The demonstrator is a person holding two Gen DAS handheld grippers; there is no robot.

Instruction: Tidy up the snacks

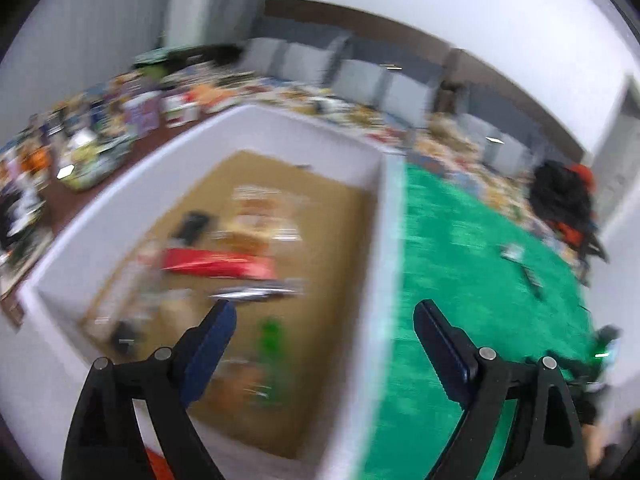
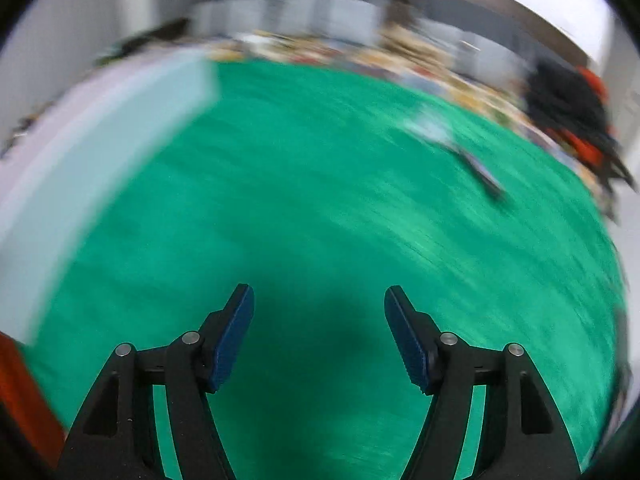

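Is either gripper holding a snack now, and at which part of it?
Nothing is held. The left gripper is open above the white box, and the right gripper is open over the green mat.

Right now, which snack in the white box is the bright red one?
The flat red packet lying mid-box in the white box. The blurry snacks around it look tan, silver or green instead.

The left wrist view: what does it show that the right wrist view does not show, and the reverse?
Only the left wrist view looks into the white box: blurred snack packets on its brown floor, among them a red packet. It also shows the open left gripper. Only the right wrist view shows the open right gripper, empty. Both show the green mat, the box's outer wall and the black and orange bag.
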